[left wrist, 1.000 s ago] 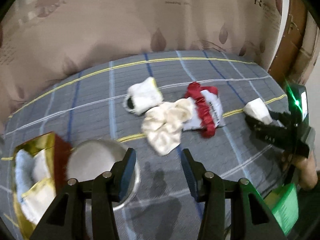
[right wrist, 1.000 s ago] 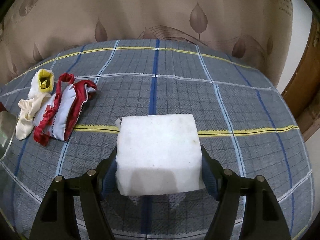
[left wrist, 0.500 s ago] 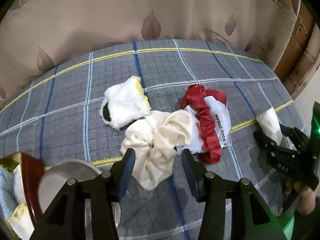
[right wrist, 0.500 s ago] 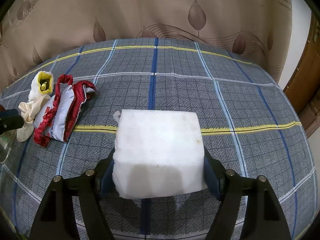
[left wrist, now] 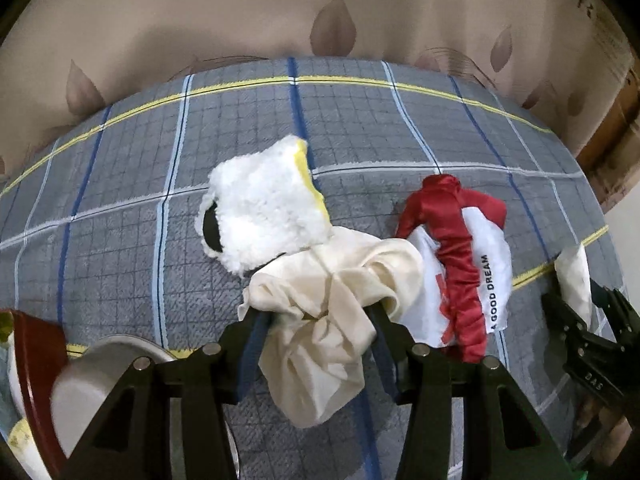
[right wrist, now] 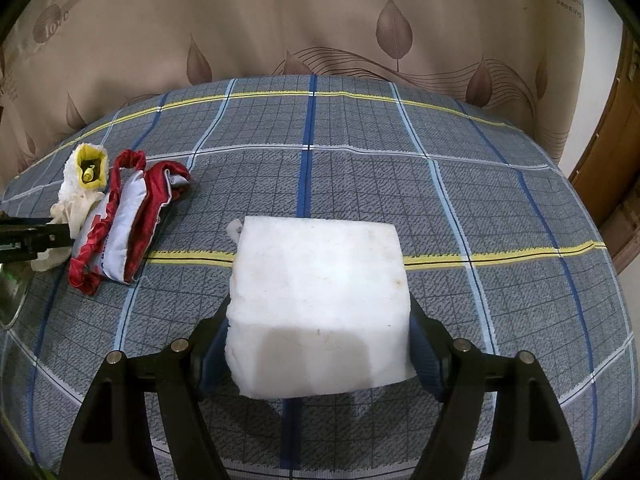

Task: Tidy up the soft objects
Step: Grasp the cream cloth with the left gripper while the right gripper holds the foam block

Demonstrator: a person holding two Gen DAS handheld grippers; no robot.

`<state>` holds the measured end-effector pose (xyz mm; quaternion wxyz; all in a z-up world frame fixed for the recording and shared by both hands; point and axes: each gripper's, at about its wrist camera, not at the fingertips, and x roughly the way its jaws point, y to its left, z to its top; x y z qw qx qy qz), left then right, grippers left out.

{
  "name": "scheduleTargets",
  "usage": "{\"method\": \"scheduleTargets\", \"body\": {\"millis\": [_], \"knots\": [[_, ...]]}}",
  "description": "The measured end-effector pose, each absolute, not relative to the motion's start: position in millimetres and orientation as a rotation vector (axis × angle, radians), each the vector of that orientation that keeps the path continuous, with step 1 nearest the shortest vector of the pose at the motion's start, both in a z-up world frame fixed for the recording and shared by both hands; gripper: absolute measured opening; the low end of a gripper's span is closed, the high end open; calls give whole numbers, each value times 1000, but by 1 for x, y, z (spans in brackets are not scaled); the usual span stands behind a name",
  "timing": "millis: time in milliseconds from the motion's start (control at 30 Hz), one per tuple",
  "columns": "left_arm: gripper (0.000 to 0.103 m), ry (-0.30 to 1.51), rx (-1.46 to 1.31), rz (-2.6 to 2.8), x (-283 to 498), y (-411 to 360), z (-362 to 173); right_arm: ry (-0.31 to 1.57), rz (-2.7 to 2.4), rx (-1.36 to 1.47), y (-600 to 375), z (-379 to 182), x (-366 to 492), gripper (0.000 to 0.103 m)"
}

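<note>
My left gripper (left wrist: pixel 316 344) straddles the cream satin cloth (left wrist: pixel 320 312), fingers parted, not yet pinching; my right gripper (right wrist: pixel 316 360) clamps the white foam block (right wrist: pixel 320 300); right of the cloth lies the red-and-white pouch (left wrist: pixel 460 272), behind it the fluffy white mitt (left wrist: pixel 264 208); all unsorted; cloth crumpled, limp.

3 cloth items (left wrist: pixel 320 320), 1 foam block (right wrist: pixel 320 300), 1 metal bowl (left wrist: pixel 92 376).

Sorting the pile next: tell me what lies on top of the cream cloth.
The fluffy white mitt overlaps the cream cloth at its far edge. What lies beneath the cloth is covered, apart from the plaid blanket around it.
</note>
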<state>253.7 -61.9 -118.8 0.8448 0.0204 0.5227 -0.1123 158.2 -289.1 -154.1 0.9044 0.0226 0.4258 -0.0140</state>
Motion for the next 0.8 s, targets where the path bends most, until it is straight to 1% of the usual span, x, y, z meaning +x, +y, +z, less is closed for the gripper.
{"method": "scheduleTargets", "body": {"millis": [133, 167, 200, 233, 267, 333, 400, 500, 800], "knots": [[49, 1090, 56, -239, 249, -64, -118, 880, -29, 47, -289, -154, 158, 74], [46, 1086, 63, -235, 247, -64, -117, 880, -28, 48, -289, -154, 158, 74], [36, 1083, 70, -228, 246, -65, -117, 880, -29, 47, -289, -154, 158, 74], [30, 1081, 78, -219, 246, -65, -117, 880, -29, 47, -289, -154, 158, 74], [28, 1079, 84, -211, 245, -64, -117, 880, -29, 47, -289, -154, 159, 74], [17, 1076, 85, -211, 244, -62, -116, 881, -29, 48, -289, -154, 159, 74], [14, 1075, 83, -219, 241, -61, -115, 881, -29, 47, -289, -154, 159, 74], [11, 1065, 98, -221, 236, -64, -112, 881, -28, 48, -289, -153, 159, 74], [9, 1016, 131, -254, 207, -70, -93, 882, -29, 49, -289, -153, 159, 74]]}}
